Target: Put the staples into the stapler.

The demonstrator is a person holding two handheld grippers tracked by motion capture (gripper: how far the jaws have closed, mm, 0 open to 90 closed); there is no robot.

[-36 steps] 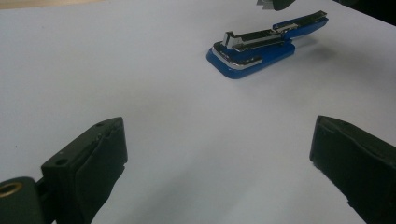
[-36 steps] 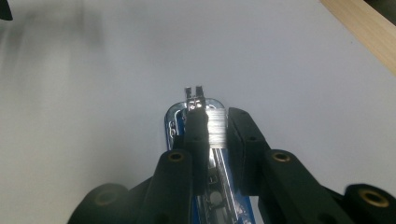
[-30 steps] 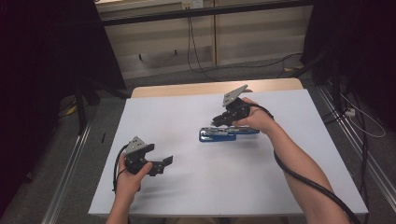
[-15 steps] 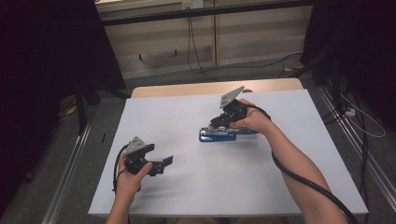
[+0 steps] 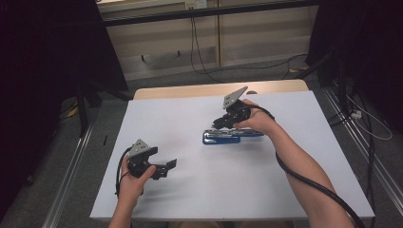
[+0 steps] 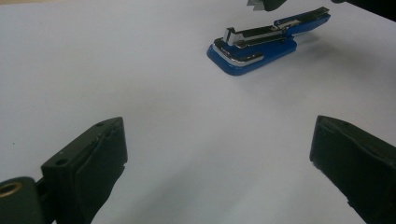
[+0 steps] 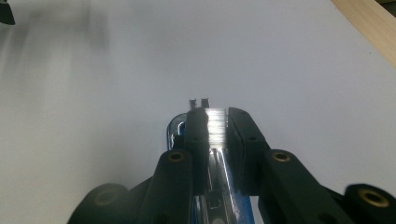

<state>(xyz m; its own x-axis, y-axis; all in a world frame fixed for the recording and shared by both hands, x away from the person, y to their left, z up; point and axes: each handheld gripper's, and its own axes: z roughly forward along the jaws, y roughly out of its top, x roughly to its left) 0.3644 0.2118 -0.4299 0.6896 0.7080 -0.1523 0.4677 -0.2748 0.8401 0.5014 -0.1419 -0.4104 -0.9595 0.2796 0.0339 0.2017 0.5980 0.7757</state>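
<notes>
From the high view, you are holding your left claw point(image 5: 164, 167) near the lower left of the frame, low over the white counter point(image 5: 190, 190). Its jaws are standing wide apart with nothing between them. Your right claw point(image 5: 219, 124) is sitting just right of the middle of the frame, right over the blue stapler point(image 5: 228, 137). The stapler is lying flat on the counter, well apart from your left claw. A black cable point(image 5: 304, 180) is trailing along your right arm.

In the left gripper view, the two black jaws are rising at the lower left and lower right corners, spread wide, with bare counter point(image 6: 140, 70) between them. The stapler point(image 6: 254, 46) is lying in the upper right of the frame, with its silver top arm lifted a little from its blue base.

In the right gripper view, your right claw point(image 7: 216, 122) is clenching the shiny silver top of the stapler point(image 7: 215, 158), one jaw on each side, in the lower middle of the frame. The white counter point(image 7: 116, 93) is spreading out all around.
</notes>
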